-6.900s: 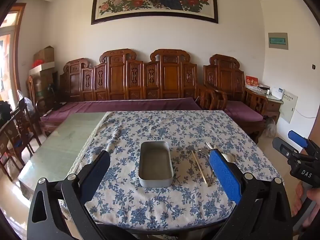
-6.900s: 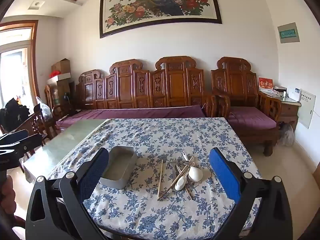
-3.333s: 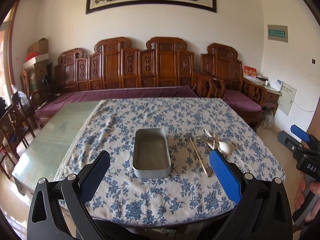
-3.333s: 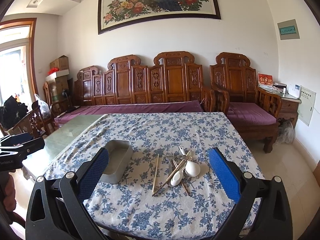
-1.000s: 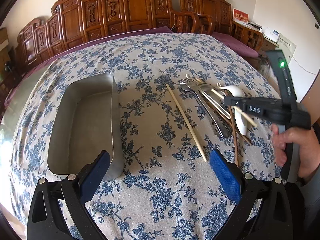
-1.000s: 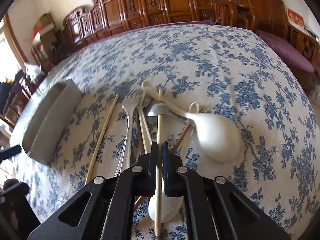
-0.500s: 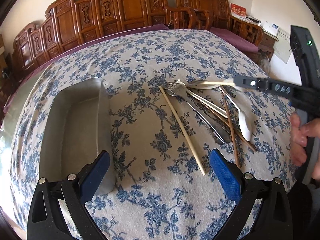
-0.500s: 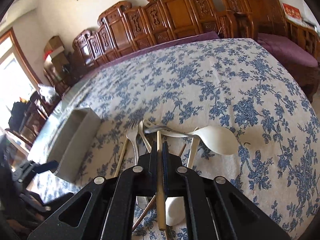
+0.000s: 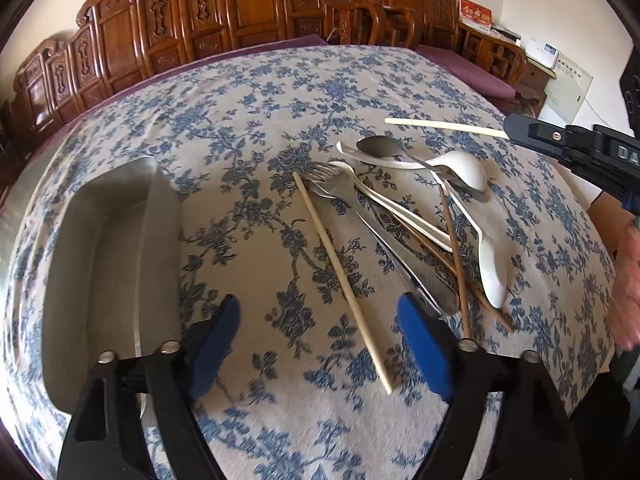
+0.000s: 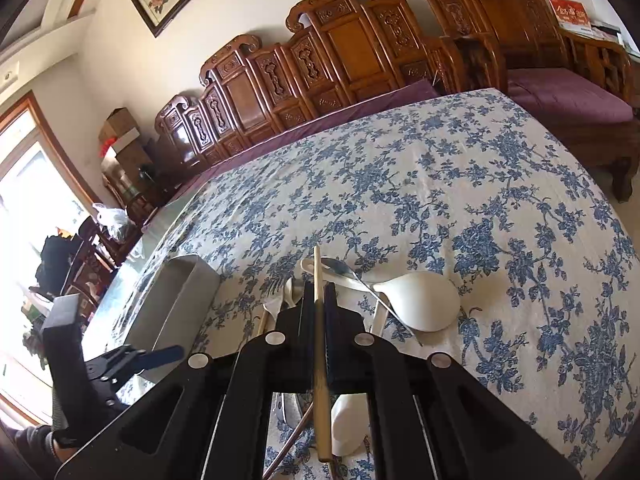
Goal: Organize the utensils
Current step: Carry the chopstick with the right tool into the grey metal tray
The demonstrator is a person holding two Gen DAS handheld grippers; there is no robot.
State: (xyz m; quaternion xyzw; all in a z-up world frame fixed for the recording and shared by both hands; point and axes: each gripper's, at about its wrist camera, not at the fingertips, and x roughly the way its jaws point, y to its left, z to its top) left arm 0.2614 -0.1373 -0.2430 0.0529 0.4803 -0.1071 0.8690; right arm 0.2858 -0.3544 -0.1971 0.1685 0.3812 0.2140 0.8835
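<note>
Pale wooden chopstick (image 10: 317,280) sits pinched in the right gripper (image 10: 318,292), lifted above the utensil pile (image 9: 404,208). Left gripper (image 9: 318,336) hovers, jaws spread, over a second chopstick (image 9: 340,276) beside the metal tray (image 9: 100,248).

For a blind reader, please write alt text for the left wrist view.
The open left gripper hovers over a pale chopstick on a floral cloth. A metal tray lies left, a utensil pile right, where the right gripper holds another chopstick.
</note>
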